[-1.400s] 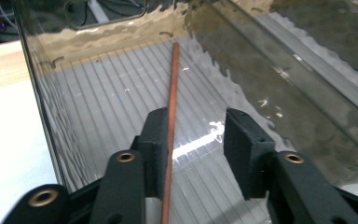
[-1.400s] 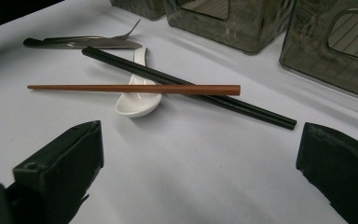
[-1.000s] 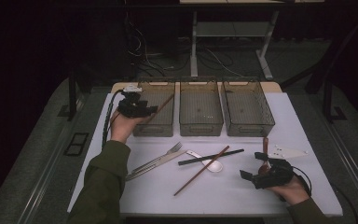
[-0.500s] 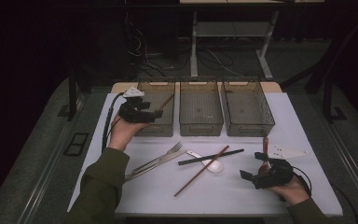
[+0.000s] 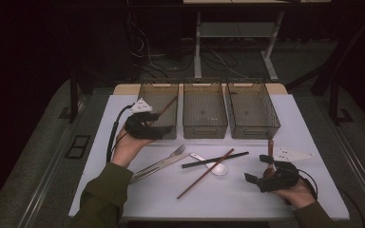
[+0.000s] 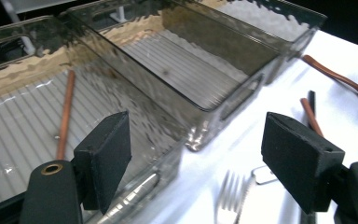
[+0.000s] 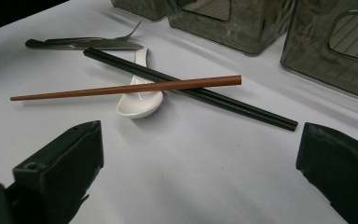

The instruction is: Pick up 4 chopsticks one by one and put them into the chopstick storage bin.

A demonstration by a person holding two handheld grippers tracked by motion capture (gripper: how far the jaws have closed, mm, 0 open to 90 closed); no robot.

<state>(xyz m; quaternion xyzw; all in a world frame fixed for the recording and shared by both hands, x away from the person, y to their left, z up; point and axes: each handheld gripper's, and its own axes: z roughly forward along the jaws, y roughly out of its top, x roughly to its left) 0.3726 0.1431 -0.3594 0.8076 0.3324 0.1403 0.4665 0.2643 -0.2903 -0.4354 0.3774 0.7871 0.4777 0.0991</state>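
Sorting cutlery into the three smoked-plastic bins looks to be the work in hand, and the brown chopstick (image 6: 65,114) now lies in the leftmost bin (image 5: 148,91), one end on the ribbed floor and the other leaning toward the far right corner. Just beyond that bin's near wall hangs the left gripper (image 5: 158,131); its jaws have just been opening and stand wide apart with nothing between them, so the chopstick sits ahead of and slightly left of the left jaw in the left gripper view, clear of both pads. To finish this step well, I would draw the gripper straight back over the near wall without dipping, so that no pad clips the rim or shifts the bin.

Next in reach on the white table (image 5: 123,190) are the fork (image 5: 159,164), the white spoon (image 7: 141,100), the black chopsticks (image 7: 191,91) and a second brown chopstick (image 7: 126,88), which rests across the spoon and the black pair. That one should probably join its mate; lifting it by the free end would leave the others undisturbed. A wooden spoon (image 6: 342,81) lies farther right, by the right gripper (image 5: 266,175), whose jaws are spread and empty, low over the cloth, facing the pile.
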